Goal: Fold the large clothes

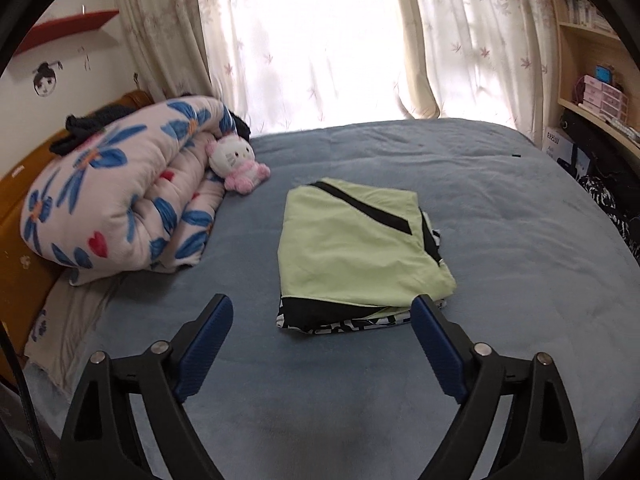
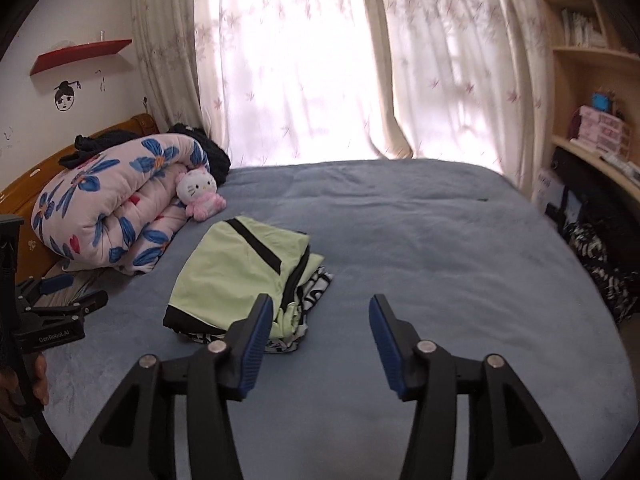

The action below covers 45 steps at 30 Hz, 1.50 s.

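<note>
Blue bedding (image 1: 460,208) is carrying the folded green garment (image 1: 352,248) mid-bed — left gripper (image 1: 322,316) and right gripper (image 2: 320,320) are hovering wide open, empty — folding is looking finished, needing perhaps only tidying.

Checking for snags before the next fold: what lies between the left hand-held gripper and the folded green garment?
Only bare blue bedsheet, in the left wrist view, between the open left hand-held gripper and the garment.
</note>
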{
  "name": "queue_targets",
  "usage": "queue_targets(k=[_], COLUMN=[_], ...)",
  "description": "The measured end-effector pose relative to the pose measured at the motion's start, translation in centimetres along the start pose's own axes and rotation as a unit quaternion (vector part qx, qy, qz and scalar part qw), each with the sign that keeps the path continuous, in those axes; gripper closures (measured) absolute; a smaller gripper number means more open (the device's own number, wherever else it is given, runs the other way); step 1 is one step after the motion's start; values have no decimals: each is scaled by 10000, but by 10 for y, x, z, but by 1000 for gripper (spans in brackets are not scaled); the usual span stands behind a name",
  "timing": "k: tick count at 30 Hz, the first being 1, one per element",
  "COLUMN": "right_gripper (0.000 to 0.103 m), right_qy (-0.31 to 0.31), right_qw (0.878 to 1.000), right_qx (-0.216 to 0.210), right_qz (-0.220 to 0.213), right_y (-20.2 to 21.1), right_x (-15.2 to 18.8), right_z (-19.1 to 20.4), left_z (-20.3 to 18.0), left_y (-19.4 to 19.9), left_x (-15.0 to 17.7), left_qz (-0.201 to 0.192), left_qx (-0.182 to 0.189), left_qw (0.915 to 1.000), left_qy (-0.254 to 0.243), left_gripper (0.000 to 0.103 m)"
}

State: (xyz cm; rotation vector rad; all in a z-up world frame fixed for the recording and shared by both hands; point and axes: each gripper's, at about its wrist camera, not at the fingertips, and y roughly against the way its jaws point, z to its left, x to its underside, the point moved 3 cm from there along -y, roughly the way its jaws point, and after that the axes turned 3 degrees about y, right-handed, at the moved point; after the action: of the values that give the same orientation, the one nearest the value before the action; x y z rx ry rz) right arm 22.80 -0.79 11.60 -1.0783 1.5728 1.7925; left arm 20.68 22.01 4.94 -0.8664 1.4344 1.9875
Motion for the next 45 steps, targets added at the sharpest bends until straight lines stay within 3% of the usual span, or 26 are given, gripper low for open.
queue_targets(k=[3,5,15,18,22,30,45], right_gripper=[28,24,23,23,22,22,22], right_qy=[56,72,20,-2,-111,-897,-520], right_qw=[9998,9995,9991,9988,9985,9942,9956], right_qx=[140,236,311,281,276,251,351], right_qz=[-159,-186,288,395,468,544,697], right_y=[39,60,108,115,118,115,109], right_x=[10,20,89,110,138,181,202], right_z=[-12,-19,-36,-32,-25,-30,-6], left_z=[-10,-19,-60,-72,-88,-110,-131], left_y=[38,60,127,132,132,118,109], left_x=[7,16,77,100,134,180,196], left_qz=[-156,-214,-198,-43,5,291,509], left_qx=[-48,-100,260,506,421,686,753], left_qw=[9998,9995,9995,9985,9984,9938,9928], left_qy=[-129,-220,53,220,370,821,774], left_gripper=[10,10,8,6,6,6,6])
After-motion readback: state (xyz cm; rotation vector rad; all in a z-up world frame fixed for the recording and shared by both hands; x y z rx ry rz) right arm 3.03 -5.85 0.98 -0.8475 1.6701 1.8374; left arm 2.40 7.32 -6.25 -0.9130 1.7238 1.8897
